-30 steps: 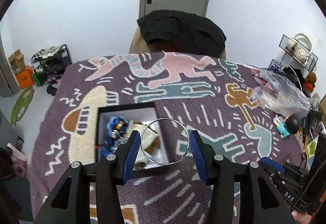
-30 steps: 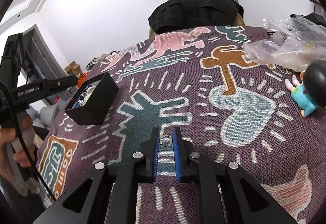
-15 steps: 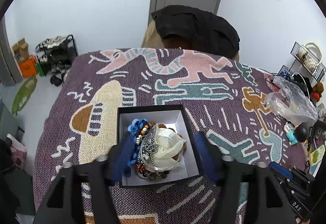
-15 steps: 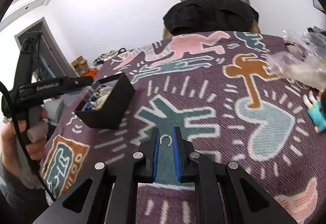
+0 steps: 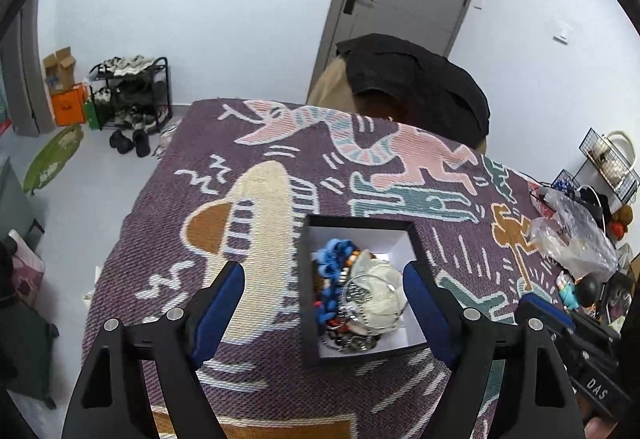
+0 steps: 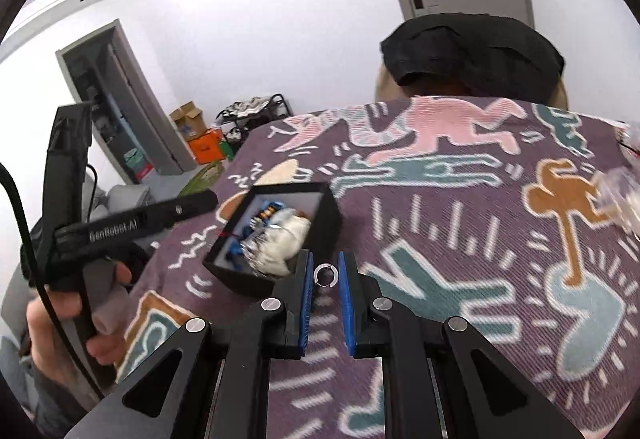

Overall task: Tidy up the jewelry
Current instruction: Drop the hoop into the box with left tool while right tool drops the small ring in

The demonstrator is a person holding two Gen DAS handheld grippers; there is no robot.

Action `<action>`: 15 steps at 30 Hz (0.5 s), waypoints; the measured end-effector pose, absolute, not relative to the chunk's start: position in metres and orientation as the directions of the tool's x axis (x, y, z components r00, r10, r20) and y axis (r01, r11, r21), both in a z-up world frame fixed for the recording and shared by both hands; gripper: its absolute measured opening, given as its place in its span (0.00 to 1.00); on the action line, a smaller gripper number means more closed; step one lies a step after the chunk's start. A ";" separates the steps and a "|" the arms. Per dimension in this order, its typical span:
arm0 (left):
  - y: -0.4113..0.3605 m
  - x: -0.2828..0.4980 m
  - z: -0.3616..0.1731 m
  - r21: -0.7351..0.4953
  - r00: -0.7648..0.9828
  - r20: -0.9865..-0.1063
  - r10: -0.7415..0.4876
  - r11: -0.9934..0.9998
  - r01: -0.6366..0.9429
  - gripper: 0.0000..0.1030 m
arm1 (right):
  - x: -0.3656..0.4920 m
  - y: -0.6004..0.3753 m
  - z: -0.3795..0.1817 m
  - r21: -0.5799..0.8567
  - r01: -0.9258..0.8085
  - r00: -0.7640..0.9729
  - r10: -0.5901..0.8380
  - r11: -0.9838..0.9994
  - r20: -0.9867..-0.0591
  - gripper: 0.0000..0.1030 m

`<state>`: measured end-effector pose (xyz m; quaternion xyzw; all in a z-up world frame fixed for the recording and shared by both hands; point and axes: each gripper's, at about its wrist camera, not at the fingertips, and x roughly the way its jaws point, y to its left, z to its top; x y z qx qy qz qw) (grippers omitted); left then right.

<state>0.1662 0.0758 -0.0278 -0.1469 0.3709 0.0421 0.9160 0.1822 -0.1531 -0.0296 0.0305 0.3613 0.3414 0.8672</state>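
Note:
A black jewelry box (image 5: 308, 279) with a white lining stands on the patterned purple cloth. It holds blue beads (image 5: 334, 253), a white pouch (image 5: 380, 291), a silver bangle (image 5: 370, 283) and other pieces. My left gripper (image 5: 322, 303) is open and empty above the box's near left side. In the right wrist view the box (image 6: 324, 215) lies left of centre. My right gripper (image 6: 325, 275) is shut on a small silver ring (image 6: 325, 274) and holds it above the cloth, just right of the box.
A clear plastic bag (image 5: 572, 231) and a small toy figure (image 5: 576, 289) lie at the table's right edge. A chair draped with black cloth (image 5: 412, 83) stands behind the table. A shoe rack (image 5: 128, 95) is on the floor at left.
My left gripper let go of the silver bangle into the box, opened wide and pulled back. My right gripper carried the small ring left, up to the box.

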 end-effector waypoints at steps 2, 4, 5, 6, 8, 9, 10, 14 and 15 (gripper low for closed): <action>0.082 0.163 -0.028 -0.244 0.723 -0.690 -0.031 0.950 -0.192 0.80 | 0.186 -0.140 -0.027 0.305 -0.585 0.486 0.626 0.752 -0.610 0.14; 0.088 0.160 -0.029 -0.252 0.725 -0.688 -0.032 0.947 -0.198 0.80 | 0.190 -0.128 -0.027 0.305 -0.596 0.470 0.630 0.743 -0.618 0.14; 0.090 0.159 -0.029 -0.256 0.726 -0.687 -0.033 0.946 -0.200 0.80 | 0.192 -0.122 -0.027 0.307 -0.602 0.459 0.634 0.737 -0.623 0.14; 0.093 0.157 -0.029 -0.260 0.727 -0.686 -0.034 0.944 -0.202 0.80 | 0.195 -0.117 -0.028 0.310 -0.606 0.450 0.637 0.733 -0.626 0.14; 0.097 0.155 -0.030 -0.266 0.728 -0.685 -0.035 0.942 -0.205 0.80 | 0.199 -0.107 -0.028 0.314 -0.612 0.434 0.640 0.726 -0.634 0.14; 0.100 0.154 -0.030 -0.269 0.728 -0.684 -0.036 0.941 -0.206 0.80 | 0.200 -0.103 -0.029 0.316 -0.616 0.425 0.642 0.722 -0.638 0.14; 0.102 0.153 -0.031 -0.274 0.729 -0.683 -0.037 0.939 -0.209 0.80 | 0.202 -0.098 -0.030 0.320 -0.619 0.415 0.645 0.717 -0.642 0.14; 0.111 0.149 -0.032 -0.293 0.731 -0.681 -0.041 0.930 -0.221 0.80 | 0.210 -0.081 -0.034 0.339 -0.625 0.379 0.653 0.703 -0.655 0.14; 0.114 0.148 -0.032 -0.299 0.731 -0.681 -0.043 0.928 -0.224 0.80 | 0.213 -0.078 -0.036 0.346 -0.623 0.373 0.655 0.702 -0.657 0.14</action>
